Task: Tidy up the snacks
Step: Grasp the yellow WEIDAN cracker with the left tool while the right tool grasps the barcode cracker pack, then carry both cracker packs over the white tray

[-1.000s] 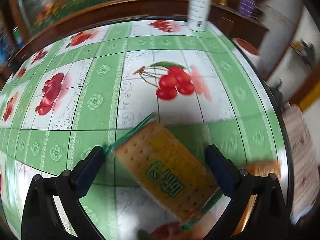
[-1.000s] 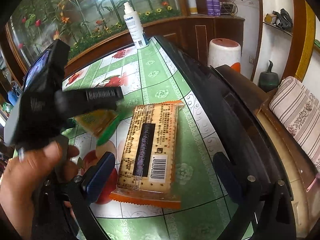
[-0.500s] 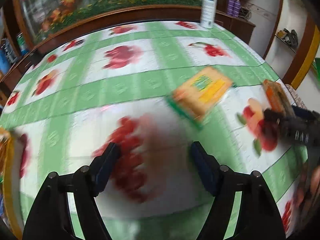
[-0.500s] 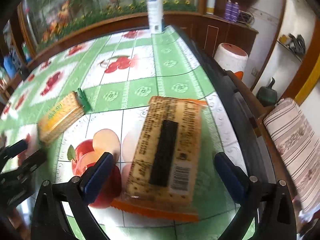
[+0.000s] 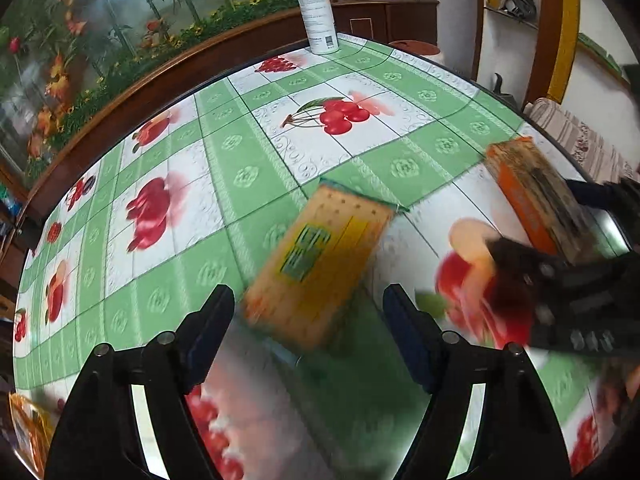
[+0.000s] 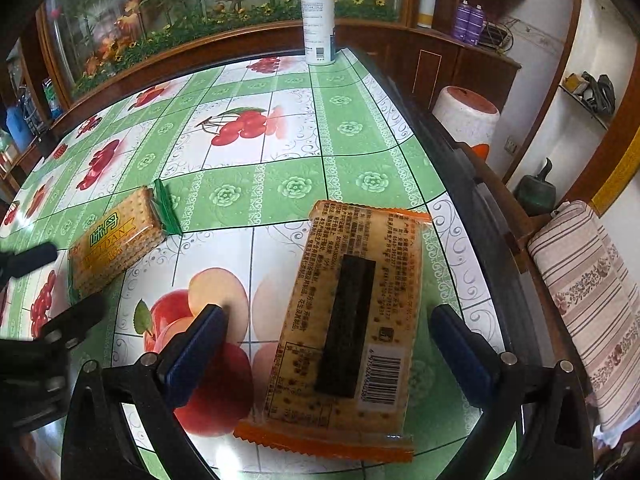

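Snacks lie loose, one close to the table's edge

Snacks are two cracker packs, neither held. The left gripper (image 5: 308, 312) has its fingers (image 5: 212, 320) spread with nothing clamped; they have just been closing, then eased back a little, and the green-ended pack (image 5: 320, 264) sits blurred just beyond them, perhaps untouched. The right gripper (image 6: 328, 344) stands wide open astride the orange-ended pack (image 6: 348, 320), pads clear of it. That pack rests near the table (image 6: 352, 128) right edge. A crooked closing could shove it off that edge, or crush the crackers inside.
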`<state>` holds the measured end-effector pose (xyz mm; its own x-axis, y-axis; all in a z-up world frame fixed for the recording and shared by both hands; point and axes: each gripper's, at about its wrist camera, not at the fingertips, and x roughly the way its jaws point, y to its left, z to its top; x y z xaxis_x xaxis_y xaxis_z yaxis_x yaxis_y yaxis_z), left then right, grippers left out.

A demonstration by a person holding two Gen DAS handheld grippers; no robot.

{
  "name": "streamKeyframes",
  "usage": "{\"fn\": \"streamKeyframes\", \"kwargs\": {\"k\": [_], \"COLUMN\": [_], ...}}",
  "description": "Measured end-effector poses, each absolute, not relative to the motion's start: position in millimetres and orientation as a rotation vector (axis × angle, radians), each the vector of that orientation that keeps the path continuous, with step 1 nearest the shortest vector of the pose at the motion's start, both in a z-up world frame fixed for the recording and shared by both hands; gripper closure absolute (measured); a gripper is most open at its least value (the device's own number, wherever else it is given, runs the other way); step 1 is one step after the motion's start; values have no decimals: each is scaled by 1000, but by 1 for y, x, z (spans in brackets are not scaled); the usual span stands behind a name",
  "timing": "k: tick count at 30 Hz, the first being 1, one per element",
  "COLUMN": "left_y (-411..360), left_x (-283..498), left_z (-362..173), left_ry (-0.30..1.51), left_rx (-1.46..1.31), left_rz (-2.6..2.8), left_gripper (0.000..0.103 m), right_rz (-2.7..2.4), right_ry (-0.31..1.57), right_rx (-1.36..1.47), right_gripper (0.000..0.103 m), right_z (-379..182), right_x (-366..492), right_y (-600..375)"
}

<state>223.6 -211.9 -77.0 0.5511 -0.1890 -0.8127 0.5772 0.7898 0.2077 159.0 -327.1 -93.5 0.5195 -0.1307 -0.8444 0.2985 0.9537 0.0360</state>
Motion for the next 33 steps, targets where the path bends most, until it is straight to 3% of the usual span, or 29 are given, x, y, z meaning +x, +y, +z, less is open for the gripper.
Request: {"fn": "streamKeyframes", "kwargs": {"k": [5, 6, 7, 8, 10, 15, 17, 33], "left_y": [-203, -200, -196, -193, -189, -167, -152, -50], "left_x": [242, 243, 241, 237, 232, 215, 207, 135], "left_z": [-79, -80, -80, -79, -78, -77, -75, -61], "left_ry": [913, 921, 925, 929, 931, 944, 946, 884], "left_rx": [356, 333, 315, 305, 307, 231, 193, 5], "left_rz": [-481, -488, -497, -504, -496, -503, -495, -427], "left_gripper": [26, 31, 42, 45, 52, 53, 54, 56], "right_rz": [-240, -237, -233, -226, -207, -148, -127, 35], "right_ry": [998, 998, 998, 998, 988, 962, 959, 943], "right_rx": [170, 171, 170, 167, 164, 186, 194, 225], "right_gripper": [0, 0, 0, 1, 6, 40, 44, 46], "right_z": [-93, -93, -93, -93, -91, -84, -82, -80], "right_x": [159, 158, 159, 159, 159, 157, 157, 150], "right_y": [-327, -327, -326, -325, -321, -312, -309, -280]}}
